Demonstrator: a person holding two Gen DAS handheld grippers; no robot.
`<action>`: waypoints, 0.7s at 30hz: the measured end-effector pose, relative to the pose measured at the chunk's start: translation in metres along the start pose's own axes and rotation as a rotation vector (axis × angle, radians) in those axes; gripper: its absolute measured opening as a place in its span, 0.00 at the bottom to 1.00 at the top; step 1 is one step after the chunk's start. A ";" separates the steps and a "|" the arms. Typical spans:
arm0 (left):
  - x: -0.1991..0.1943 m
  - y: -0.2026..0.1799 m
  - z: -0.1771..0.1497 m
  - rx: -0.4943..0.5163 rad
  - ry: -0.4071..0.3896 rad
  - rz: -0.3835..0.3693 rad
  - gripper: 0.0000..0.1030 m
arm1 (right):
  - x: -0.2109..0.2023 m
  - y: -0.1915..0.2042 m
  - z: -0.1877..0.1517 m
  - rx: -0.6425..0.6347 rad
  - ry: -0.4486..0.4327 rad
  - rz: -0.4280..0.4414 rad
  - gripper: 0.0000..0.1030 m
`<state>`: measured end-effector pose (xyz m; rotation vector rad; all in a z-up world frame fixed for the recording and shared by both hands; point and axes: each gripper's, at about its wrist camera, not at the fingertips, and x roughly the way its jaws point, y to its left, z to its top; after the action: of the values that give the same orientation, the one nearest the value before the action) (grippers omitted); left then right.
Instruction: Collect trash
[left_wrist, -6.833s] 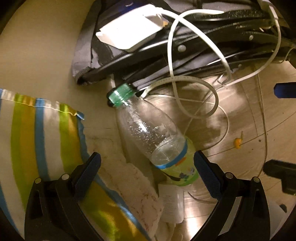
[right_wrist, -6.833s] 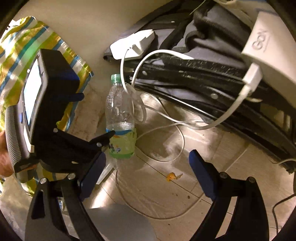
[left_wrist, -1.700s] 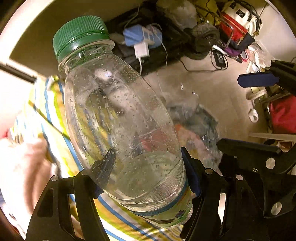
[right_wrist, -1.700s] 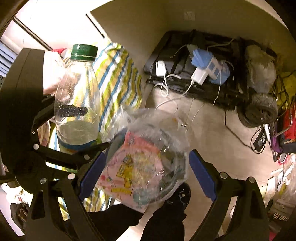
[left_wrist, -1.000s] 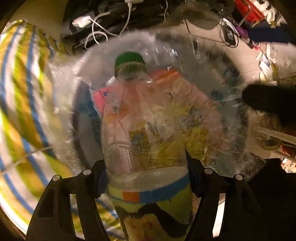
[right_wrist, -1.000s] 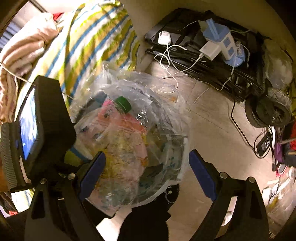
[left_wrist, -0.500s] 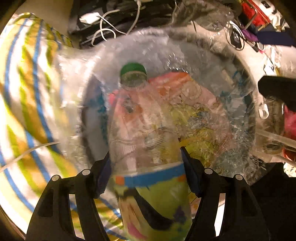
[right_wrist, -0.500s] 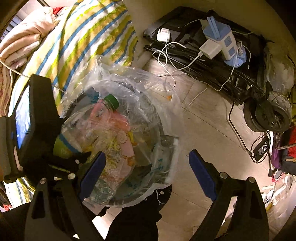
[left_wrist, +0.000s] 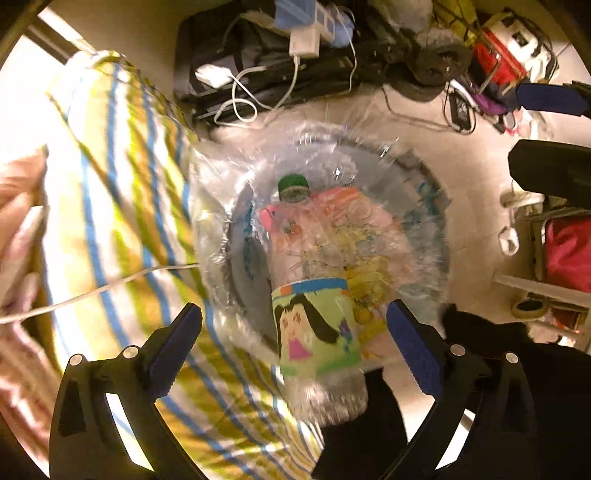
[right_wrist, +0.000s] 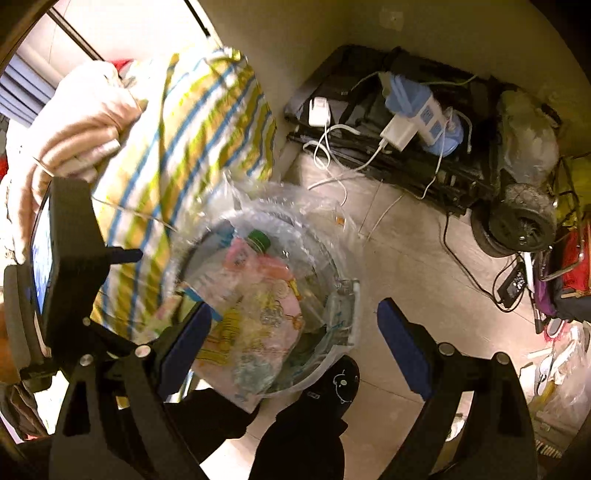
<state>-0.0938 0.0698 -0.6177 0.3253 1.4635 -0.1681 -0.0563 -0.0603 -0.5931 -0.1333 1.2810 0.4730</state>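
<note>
As both tools (left_wrist: 293, 334) (right_wrist: 293, 332) gape empty (left just opened), one bottle (left_wrist: 314, 295) in bin (left_wrist: 424, 177)

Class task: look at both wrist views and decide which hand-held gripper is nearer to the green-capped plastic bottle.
Left. The left hand-held gripper is directly above the bottle, its jaws just opened and clear of it. The right hand-held gripper hangs open beside it, over the bin.

Warm yellow indoor light; overexposed glare upper left; motion blur; dark fisheye-warped edges.
</note>
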 end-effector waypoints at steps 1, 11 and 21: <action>-0.013 0.001 0.000 -0.011 -0.010 -0.002 0.94 | -0.015 0.004 0.002 0.004 -0.014 -0.005 0.86; -0.147 0.005 0.010 -0.033 -0.187 0.017 0.94 | -0.142 0.027 0.026 0.039 -0.179 -0.051 0.86; -0.294 0.028 0.041 -0.071 -0.459 0.103 0.94 | -0.281 0.040 0.059 0.101 -0.441 -0.138 0.86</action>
<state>-0.0779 0.0582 -0.3202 0.2816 0.9946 -0.0988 -0.0780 -0.0782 -0.3043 -0.0286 0.8542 0.2963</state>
